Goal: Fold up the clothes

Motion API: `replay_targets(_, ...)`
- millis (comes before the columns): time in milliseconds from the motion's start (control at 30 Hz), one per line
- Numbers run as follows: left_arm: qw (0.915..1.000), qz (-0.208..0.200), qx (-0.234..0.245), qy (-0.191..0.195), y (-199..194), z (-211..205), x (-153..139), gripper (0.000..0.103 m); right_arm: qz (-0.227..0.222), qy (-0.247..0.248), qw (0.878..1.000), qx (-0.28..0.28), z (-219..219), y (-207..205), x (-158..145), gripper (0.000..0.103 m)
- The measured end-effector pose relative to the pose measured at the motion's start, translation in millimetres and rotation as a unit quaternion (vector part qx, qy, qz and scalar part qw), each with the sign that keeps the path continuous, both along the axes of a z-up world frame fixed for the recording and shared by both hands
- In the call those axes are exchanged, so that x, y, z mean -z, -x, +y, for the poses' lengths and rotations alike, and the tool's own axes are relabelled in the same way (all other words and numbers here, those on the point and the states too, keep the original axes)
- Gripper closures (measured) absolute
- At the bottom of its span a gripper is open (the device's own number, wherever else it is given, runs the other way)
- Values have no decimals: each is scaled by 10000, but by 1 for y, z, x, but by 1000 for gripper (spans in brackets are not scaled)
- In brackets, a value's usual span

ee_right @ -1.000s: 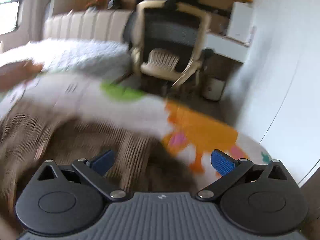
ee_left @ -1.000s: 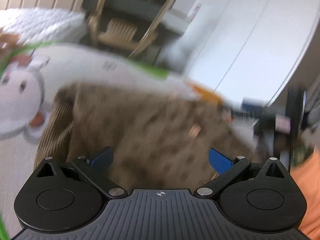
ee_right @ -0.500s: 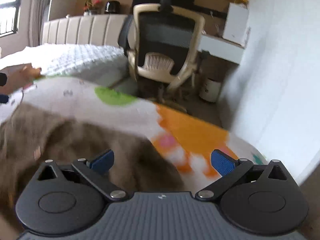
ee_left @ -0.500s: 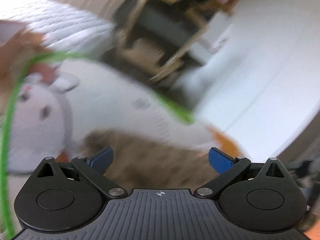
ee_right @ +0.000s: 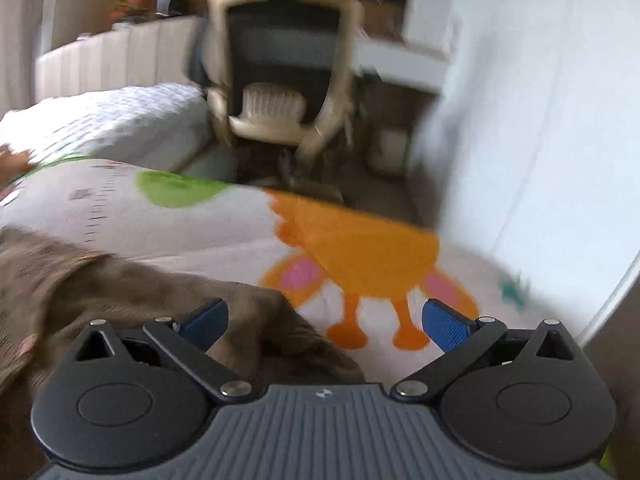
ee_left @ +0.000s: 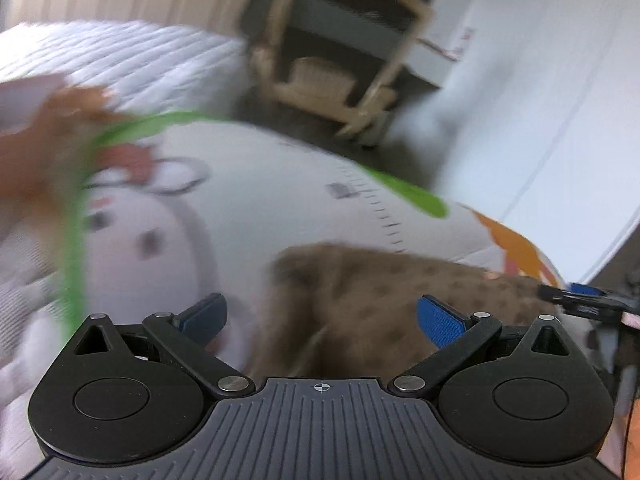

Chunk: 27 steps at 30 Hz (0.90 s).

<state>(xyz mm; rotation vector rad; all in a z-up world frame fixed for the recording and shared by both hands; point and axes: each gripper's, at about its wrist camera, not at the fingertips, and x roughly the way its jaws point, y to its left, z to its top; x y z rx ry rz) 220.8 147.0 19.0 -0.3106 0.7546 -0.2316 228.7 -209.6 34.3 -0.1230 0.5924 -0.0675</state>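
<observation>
Brown garment (ee_left: 384, 300) lies beneath both grippers (ee_left: 320, 316) (ee_right: 324, 320), jaws spread wide, grasping nothing.

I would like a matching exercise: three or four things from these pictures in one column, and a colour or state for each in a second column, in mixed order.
Things:
1. garment
2. chair
3. left gripper
4. duck picture

Colour or state:
a. orange
b. open, holding nothing
c. brown
d. beige frame

Pairs: 1-c, 2-d, 3-b, 4-a
</observation>
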Motion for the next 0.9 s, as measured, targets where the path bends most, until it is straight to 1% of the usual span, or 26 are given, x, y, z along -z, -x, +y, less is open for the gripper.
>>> replay_targets(33,10000,63,-5,24,6,5,0,0,-92,-56,9996,-244,9,10,-6,0)
replay_targets(100,9998,152,80,30,17,6,4,0,-104,-331,9975,-611,23,27,-11,0)
replay_targets(133,9997,183,128,-50,23,5,7,0,-82,-486,9957,-783,30,35,-12,0)
replay_targets(167,9994,202,180,-205,29,1,10,0,35,-579,9941,-921,34,40,-9,0)
replay_targets(200,9985,221,228,-441,35,-5,14,0,205,-568,9928,-1036,38,45,-3,0)
replay_targets(233,9968,240,240,-722,41,-10,18,0,341,-401,9929,-1067,40,51,5,0)
replay_targets(300,9924,273,194,-1184,49,-17,26,0,496,-67,9956,-790,31,59,22,0)
replay_targets(333,9913,258,161,-1277,54,-19,29,0,571,97,9962,-650,26,63,31,0)
replay_targets(433,9930,192,188,-1154,63,-19,30,0,542,57,9985,-59,-1,72,33,0)
replay_targets(567,9944,110,193,-1037,68,-20,31,0,411,395,9969,543,-25,85,29,0)
replay_targets(700,9939,112,223,-1075,69,-27,30,1,240,109,9988,406,-25,93,20,0)
replay_targets(733,9936,111,194,-1105,69,-29,31,1,172,28,9993,323,-21,104,16,0)
replay_targets(833,9944,72,-19,-1058,69,-31,31,4,-71,-235,9997,-42,-3,109,5,0)
replay_targets(867,9946,46,-97,-1034,69,-31,31,10,-166,-323,9991,-196,3,110,0,0)
replay_targets(900,9947,14,-161,-1015,68,-32,30,20,-247,-400,9981,-392,12,110,-4,0)
